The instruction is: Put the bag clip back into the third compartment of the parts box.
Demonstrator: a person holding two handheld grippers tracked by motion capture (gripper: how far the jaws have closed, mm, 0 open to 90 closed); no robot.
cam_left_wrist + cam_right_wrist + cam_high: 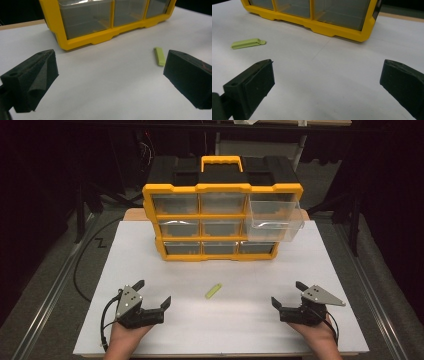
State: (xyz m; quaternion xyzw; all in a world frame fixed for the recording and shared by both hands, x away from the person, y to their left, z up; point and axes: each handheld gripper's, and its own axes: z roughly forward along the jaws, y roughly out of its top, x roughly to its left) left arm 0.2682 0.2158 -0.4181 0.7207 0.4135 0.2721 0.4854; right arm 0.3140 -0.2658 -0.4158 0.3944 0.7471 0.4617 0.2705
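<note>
A small light-green clip lies flat on the white tabletop, between the two hands. It also lies ahead of the left gripper's right jaw and to the far left in the right gripper view. My left gripper rests near the front left, open, with nothing between its jaws. My right gripper sits near the front right, open and empty as well. Behind the clip stands a yellow and black drawer organizer, whose clear top-right drawer is pulled out.
The organizer's lower drawers face both grippers and are pushed in. A black cable runs along the floor left of the table. Metal rails flank the table on both sides.
</note>
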